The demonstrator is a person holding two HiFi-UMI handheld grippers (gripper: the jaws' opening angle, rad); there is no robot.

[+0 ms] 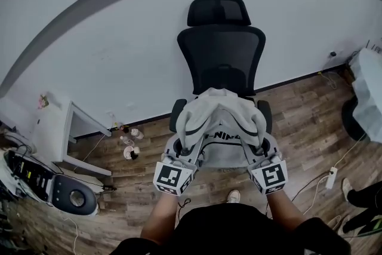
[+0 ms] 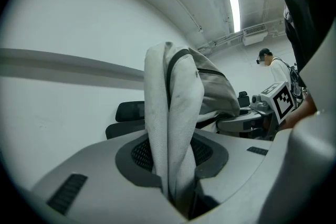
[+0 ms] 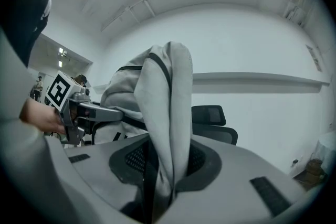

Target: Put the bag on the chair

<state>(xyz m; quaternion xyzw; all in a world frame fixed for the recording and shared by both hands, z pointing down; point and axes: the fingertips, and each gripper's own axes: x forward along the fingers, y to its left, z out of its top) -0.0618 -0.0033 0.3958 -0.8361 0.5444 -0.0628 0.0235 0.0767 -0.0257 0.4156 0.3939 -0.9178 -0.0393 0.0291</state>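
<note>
A light grey bag (image 1: 219,119) with black trim hangs in the air in front of a black office chair (image 1: 221,51), covering most of its seat in the head view. My left gripper (image 1: 182,155) is shut on the bag's left strap (image 2: 173,128), which rises pinched between the jaws. My right gripper (image 1: 258,152) is shut on the right strap (image 3: 167,123) in the same way. The chair's headrest and back show beyond the bag in the left gripper view (image 2: 128,113) and in the right gripper view (image 3: 212,120).
The chair stands against a white wall (image 1: 119,39) on a wood floor (image 1: 304,128). A white side table (image 1: 59,134) and a grey device with cables (image 1: 71,197) sit at the left. A power strip (image 1: 331,177) lies at the right. A person (image 2: 273,68) stands in the background.
</note>
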